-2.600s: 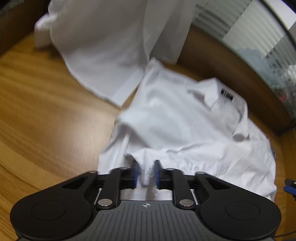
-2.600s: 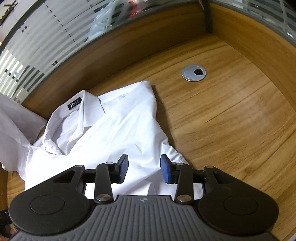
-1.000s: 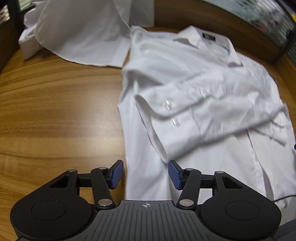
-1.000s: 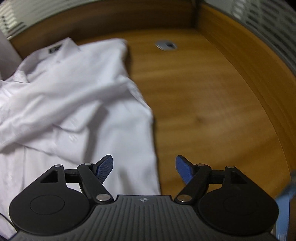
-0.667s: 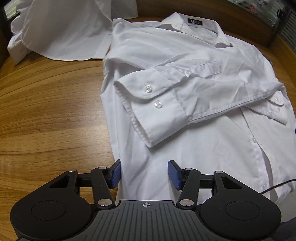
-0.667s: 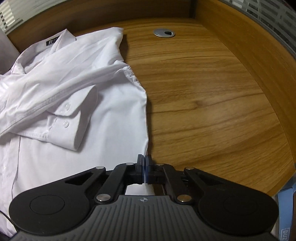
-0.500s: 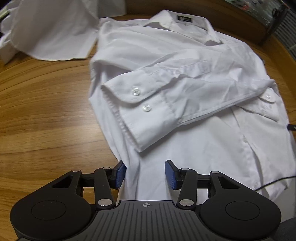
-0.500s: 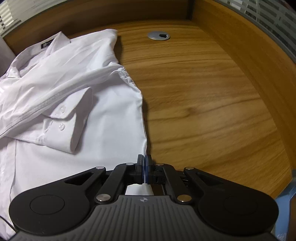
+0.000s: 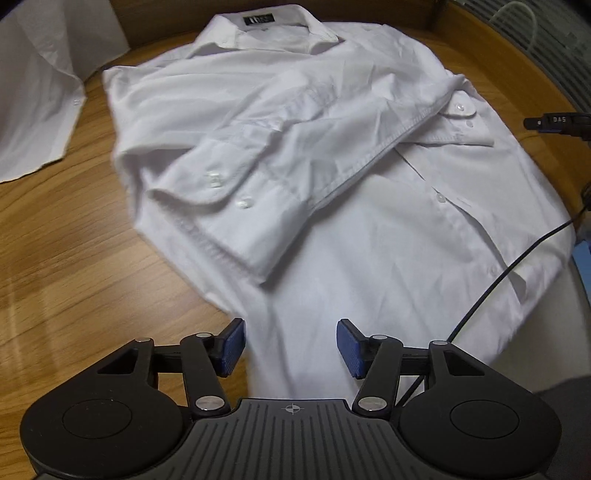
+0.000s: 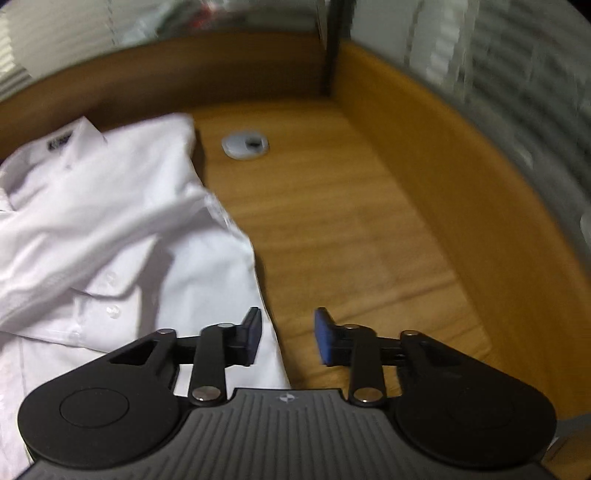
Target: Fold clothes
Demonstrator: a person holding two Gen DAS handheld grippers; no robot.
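A white shirt [image 9: 369, 240] lies face up on the wooden desk [image 9: 74, 277], collar and black label [image 9: 258, 19] at the far end. Both sleeves are folded across its chest, one buttoned cuff [image 9: 229, 206] at left, the other cuff [image 9: 461, 118] at right. My left gripper [image 9: 290, 339] hovers over the shirt's near hem, its jaws opening, with cloth below the gap and no pad pressing. In the blurred right wrist view my right gripper [image 10: 288, 332] is over the shirt's [image 10: 110, 240] right side edge, its jaws opening, the pads clear of the cloth.
A second white garment [image 9: 33, 110] lies at the far left. A grey cable grommet [image 10: 245, 144] sits in the desk beyond the shirt. A wooden partition [image 10: 461, 184] walls the desk's back and right. A black cable [image 9: 517, 266] crosses the shirt's right corner.
The right gripper, shut at the shirt's side edge half a second ago, has opened and lifted away. The left gripper has slid right along the hem and rolled.
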